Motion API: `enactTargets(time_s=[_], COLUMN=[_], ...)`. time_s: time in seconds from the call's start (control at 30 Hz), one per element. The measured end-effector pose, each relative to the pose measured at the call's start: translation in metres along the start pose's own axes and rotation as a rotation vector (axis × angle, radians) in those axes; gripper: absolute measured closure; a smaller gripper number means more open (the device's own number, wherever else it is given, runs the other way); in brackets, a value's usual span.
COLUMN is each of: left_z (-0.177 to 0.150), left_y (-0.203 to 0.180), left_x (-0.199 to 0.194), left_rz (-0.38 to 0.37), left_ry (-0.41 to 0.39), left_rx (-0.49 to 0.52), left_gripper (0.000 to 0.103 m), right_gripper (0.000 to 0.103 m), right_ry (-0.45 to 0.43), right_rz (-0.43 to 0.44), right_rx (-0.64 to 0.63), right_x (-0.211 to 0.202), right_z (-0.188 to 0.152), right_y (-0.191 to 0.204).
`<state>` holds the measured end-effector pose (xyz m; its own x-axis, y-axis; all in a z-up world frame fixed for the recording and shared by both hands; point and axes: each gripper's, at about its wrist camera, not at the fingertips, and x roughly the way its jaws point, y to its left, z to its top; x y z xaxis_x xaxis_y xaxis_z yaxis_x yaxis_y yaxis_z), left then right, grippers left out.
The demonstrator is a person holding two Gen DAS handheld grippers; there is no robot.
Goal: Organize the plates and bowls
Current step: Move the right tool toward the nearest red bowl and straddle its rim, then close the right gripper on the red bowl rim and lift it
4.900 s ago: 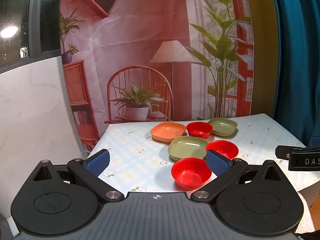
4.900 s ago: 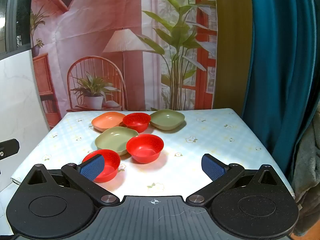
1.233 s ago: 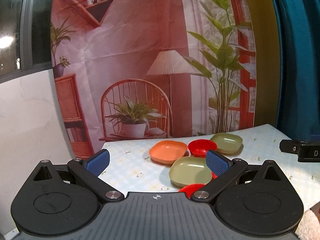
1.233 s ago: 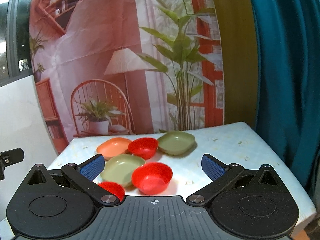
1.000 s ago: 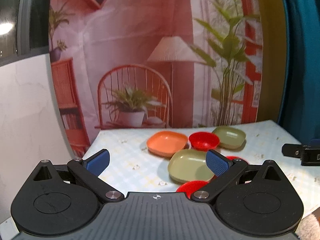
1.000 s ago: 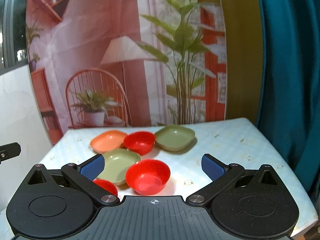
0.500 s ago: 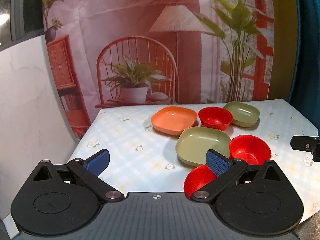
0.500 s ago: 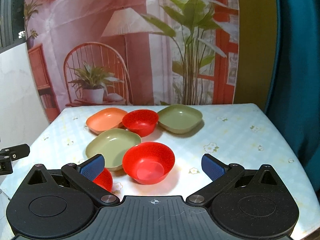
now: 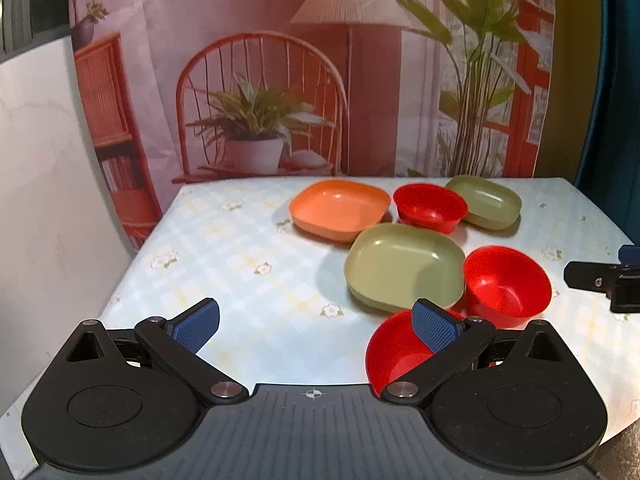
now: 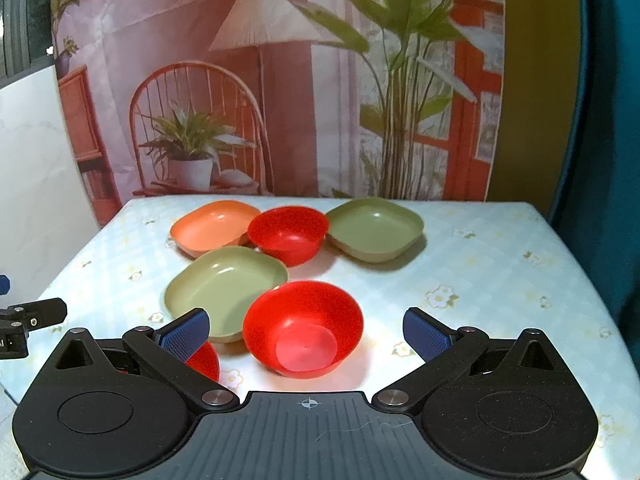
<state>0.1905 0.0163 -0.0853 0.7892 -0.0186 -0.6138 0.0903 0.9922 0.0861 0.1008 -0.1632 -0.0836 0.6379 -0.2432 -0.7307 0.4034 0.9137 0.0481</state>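
On the flowered tablecloth stand three red bowls, two green plates and an orange plate. In the left wrist view the orange plate [image 9: 339, 209] is farthest left, a red bowl [image 9: 430, 207] and a green plate [image 9: 486, 206] beside it, a larger green plate [image 9: 404, 266] in the middle, a red bowl [image 9: 506, 280] to its right and a near red bowl [image 9: 394, 350] under my right finger. My left gripper [image 9: 316, 322] is open and empty. My right gripper [image 10: 306, 332] is open and empty, with a red bowl [image 10: 303, 328] between its fingers.
The table [image 9: 224, 264] ends at a printed backdrop [image 9: 280, 80] behind and a white wall [image 9: 48, 184] on the left. A teal curtain [image 10: 604, 120] hangs at the right. Bare cloth lies left of the dishes and at the right side [image 10: 500, 272].
Both grippers have tilted down and moved closer to the table. The dishes now sit lower and larger in both views; none has moved.
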Motion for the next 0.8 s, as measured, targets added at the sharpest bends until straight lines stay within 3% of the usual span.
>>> enactTargets(time_s=[0.23, 0.47, 0.53, 0.67, 0.8], left_z=[-0.012, -0.021, -0.023, -0.029, -0.035], left_y=[0.001, -0.005, -0.005, -0.003, -0.001], left_x=[0.027, 0.057, 0.064, 0.075, 0.082], left_rz=[-0.061, -0.129, -0.146, -0.176, -0.203], left_ry=[0.066, 0.126, 0.148, 0.185, 0.222], left_rx=[-0.048, -0.060, -0.065, -0.101, -0.127], left_gripper=[0.000, 0.005, 0.016, 0.024, 0.040], right_gripper=[0.002, 0.020, 0.022, 0.027, 0.034], right_ry=[0.060, 0.146, 0.154, 0.173, 0.201], right_rz=[0.017, 0.057, 0.068, 0.096, 0.126], right_rx=[0.002, -0.008, -0.010, -0.011, -0.015], right_x=[0.022, 0.044, 0.048, 0.057, 0.066], right_z=[-0.020, -0.038, -0.039, -0.038, -0.039], right_y=[0.010, 0.021, 0.022, 0.024, 0.027])
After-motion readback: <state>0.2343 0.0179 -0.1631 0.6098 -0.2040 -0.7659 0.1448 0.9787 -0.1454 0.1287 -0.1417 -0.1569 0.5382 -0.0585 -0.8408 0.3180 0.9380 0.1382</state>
